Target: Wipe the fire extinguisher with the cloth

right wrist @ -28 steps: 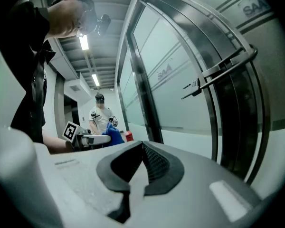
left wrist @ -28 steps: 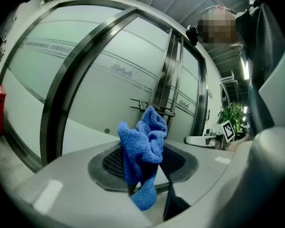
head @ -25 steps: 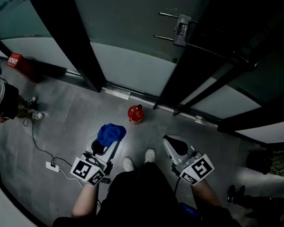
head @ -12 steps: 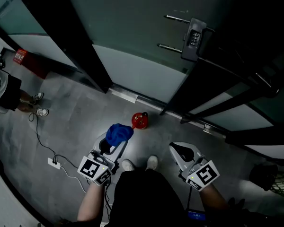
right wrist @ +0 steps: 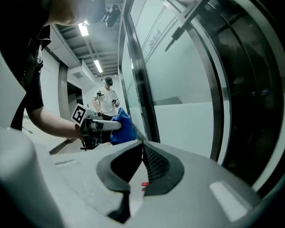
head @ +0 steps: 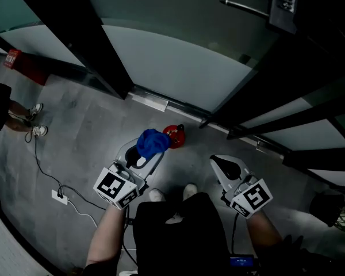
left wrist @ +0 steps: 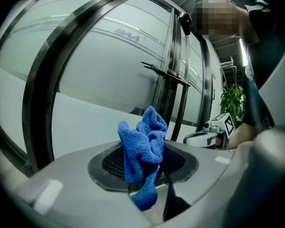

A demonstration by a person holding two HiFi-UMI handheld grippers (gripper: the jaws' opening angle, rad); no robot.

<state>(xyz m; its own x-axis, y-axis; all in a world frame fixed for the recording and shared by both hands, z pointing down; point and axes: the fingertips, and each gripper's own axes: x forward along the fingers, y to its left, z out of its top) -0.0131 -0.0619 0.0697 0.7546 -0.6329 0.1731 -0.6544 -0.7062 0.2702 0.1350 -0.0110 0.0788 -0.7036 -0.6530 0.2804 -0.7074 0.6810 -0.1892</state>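
The floor (head: pixel 86 125) is grey, smooth and dim. Tall glass doors (head: pixel 178 68) with dark frames stand along it. A shiny metal handle (head: pixel 247 7) sits high on one door. A thin white cable (head: pixel 43 171) lies across the floor at the left. A flat red box (head: pixel 17 62) sits by the wall there, and a person's feet (head: pixel 33 122) show near it.

The fire extinguisher (head: pixel 173 135) is small, round and red, with a black top. It stands on the floor just in front of the doors.

The cloth (left wrist: pixel 145 151) is bright blue, fuzzy and all bunched up. The left gripper (left wrist: pixel 149 167) has its jaws squeezed on the cloth's lower part, and the rest puffs up above them. From the head view the cloth is right next to the extinguisher's left side. I cannot tell if they touch.

The right gripper (right wrist: pixel 141 148) is grey with black pads. Its jaws are a little apart, with nothing in them. It is held off to the right, away from the extinguisher.
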